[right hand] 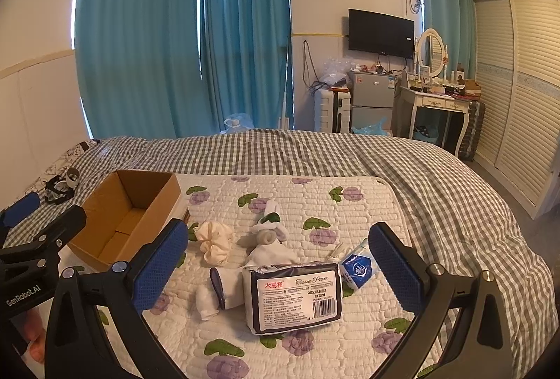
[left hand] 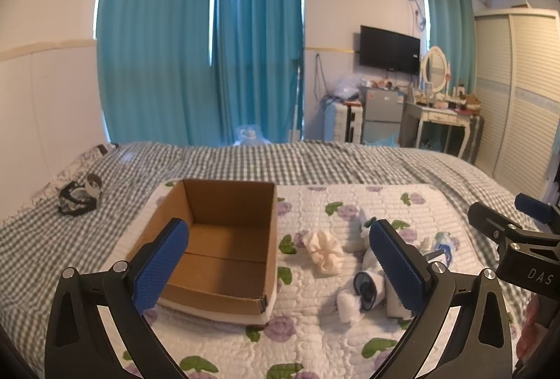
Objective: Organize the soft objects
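I hold both grippers above the quilted pad (right hand: 315,200), and I use the cardboard box (left hand: 224,239) as my reference. The left gripper (left hand: 280,260) has its jaws spread wide and grips nothing; it hovers over the box's near rim. The right gripper (right hand: 278,263) is likewise spread and empty, and frames the items to the right of the box.

Risks, as I judge them:
- The tissue pack (right hand: 294,298) is slick film and wider than the other items; a shallow pinch could let it slip.
- The white socks (right hand: 224,295) lie touching the pack's box-side edge; closing on one may drag the other.
- The box is light, so a rim contact could shift it.

Container status: the box stands upright, open, and shows only bare cardboard. All soft items remain outside it: the cream bundle (right hand: 213,244) nearest the box, the rolled sock (right hand: 269,235) beyond it, and the small blue-white packet (right hand: 357,267) farthest away.
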